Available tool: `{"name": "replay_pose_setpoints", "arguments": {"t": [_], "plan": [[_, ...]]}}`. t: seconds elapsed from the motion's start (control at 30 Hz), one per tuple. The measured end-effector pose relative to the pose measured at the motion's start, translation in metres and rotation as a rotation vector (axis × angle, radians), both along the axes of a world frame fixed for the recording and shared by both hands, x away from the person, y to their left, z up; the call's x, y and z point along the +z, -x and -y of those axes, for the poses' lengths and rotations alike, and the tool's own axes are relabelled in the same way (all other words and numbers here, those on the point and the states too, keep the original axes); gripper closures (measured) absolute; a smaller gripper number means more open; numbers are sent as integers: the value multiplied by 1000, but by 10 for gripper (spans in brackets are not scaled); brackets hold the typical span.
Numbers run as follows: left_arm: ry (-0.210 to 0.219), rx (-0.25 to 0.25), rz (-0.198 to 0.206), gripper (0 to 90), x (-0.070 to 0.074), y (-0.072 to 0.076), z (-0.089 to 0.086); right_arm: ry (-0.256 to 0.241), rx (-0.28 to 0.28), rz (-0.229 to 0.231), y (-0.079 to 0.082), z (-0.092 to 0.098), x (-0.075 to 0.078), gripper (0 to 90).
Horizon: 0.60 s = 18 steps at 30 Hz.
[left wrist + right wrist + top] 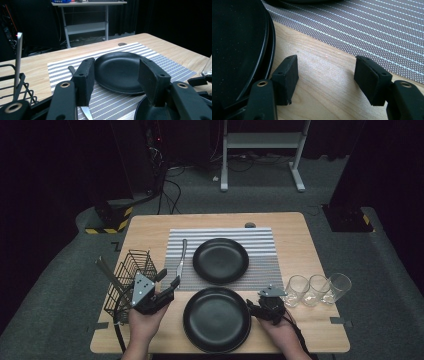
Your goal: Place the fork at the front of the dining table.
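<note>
The near black plate [216, 319] is sitting low in the middle of the high view, on the bare wood of the table [310, 250]. Nothing is lying on it. In the right gripper view its dark rim [268, 37] is curving down the left side of the frame.

The right gripper [264, 308] is resting just beside that plate's right edge, in the lower right part of the high view. Its jaws are spread apart and are gripping nothing. In the right gripper view the gripper [326, 77] is showing plain wood between its two black pads.

The left gripper [168, 279] is hanging to the left of the plate, in the lower left of the high view. Its jaws are also spread wide with nothing between them. In the left gripper view the gripper [115, 80] is pointing toward the far black plate [118, 71].

That far plate is lying on a striped mat [265, 255] in the middle of the frame. A knife [182, 257] is lying on the mat's left part, beside the far plate.

A black wire basket [131, 270] is standing at the left edge of the table, with a long utensil [110, 274] sticking out of it.

Three clear glasses [318, 289] are standing in a row on the right side of the table, near the right gripper.
</note>
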<state>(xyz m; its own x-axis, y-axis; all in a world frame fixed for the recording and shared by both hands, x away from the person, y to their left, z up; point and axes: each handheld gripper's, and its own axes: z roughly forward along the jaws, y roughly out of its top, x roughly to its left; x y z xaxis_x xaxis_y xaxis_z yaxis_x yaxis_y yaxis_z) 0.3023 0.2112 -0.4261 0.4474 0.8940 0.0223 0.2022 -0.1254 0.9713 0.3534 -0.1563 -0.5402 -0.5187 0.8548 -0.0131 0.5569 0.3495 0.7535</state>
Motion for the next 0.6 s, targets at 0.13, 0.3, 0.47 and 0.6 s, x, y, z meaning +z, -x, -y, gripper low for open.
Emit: {"name": "replay_pose_setpoints", "arguments": {"t": [0.13,0.3,0.47,0.6], "plan": [[3,0,3,473,3,1,-2,0,0,0,0,0,0,359],[3,-6,2,473,6,3,-2,0,0,0,0,0,0,359],[-2,-27,8,474,10,4,1,0,0,0,0,0,0,359],[-8,-29,18,477,12,8,3,0,0,0,0,0,0,359]]}}
